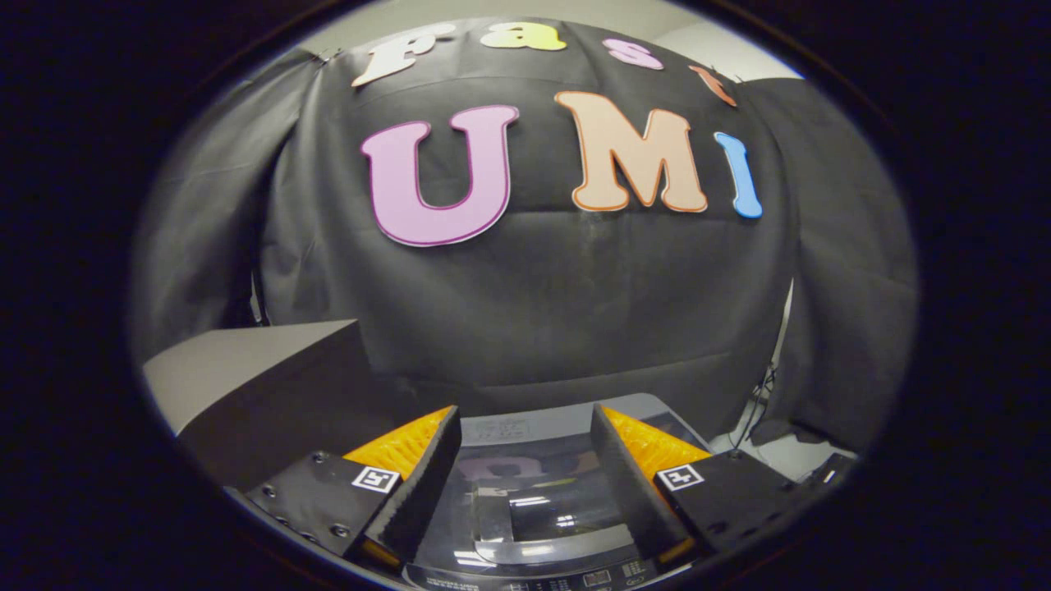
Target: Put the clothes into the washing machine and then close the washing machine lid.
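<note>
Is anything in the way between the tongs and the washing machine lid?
Nothing visible. The tongs are open with nothing held, and the washing machine lid lies flat just below and between them. The dark box sits off to one side.

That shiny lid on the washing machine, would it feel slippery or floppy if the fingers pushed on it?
The washing machine lid looks glossy and mirrors the room, so probably slippery. Its flat, even shape suggests stiff, not floppy. The gripper hangs open above it, fingers apart.
</note>
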The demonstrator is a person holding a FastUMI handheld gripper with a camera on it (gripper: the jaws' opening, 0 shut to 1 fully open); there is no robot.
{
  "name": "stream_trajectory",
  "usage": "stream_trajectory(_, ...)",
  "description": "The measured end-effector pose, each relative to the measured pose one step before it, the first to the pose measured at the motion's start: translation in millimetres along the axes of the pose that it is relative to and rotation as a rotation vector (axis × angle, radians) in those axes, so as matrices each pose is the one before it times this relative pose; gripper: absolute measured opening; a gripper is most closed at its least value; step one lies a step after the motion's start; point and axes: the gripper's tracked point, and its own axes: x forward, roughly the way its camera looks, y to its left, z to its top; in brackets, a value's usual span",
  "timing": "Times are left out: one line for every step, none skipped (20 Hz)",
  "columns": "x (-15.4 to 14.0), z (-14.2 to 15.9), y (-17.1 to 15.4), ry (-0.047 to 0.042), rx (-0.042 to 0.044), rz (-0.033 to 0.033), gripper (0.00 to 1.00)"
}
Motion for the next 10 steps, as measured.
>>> stream_trajectory(-2.99,0.0,1.77,-0.00239,-0.01068,0.00496,0.98)
stream_trajectory(-2.68,0.23,0.05,-0.00286,-0.01342,0.00165,0.98)
stream_trajectory(-3.31,-0.84,0.83,-0.00418,-0.01166,0.00661,0.98)
stream_trajectory(-2.86,0.41,-0.63,-0.00481,-0.01029,0.00316,0.98)
stream_trajectory(-5.06,-0.56,-2.01,-0.00241,-0.01084,0.00038,0.98)
stream_trajectory(-2.6,0.81,-0.88,-0.00667,-0.00893,0.00681,0.98)
stream_trajectory(-5.38,1.33,-0.82,-0.00357,-0.00767,0.01048,0.98)
stream_trajectory(-4.64,0.36,-2.99,-0.00316,-0.01127,0.00275,0.98)
stream_trajectory(-6.27,0.58,-4.43,-0.00534,-0.00785,-0.00188,0.98)
stream_trajectory(-6.29,2.13,-4.06,-0.0063,-0.00094,0.00188,0.98)
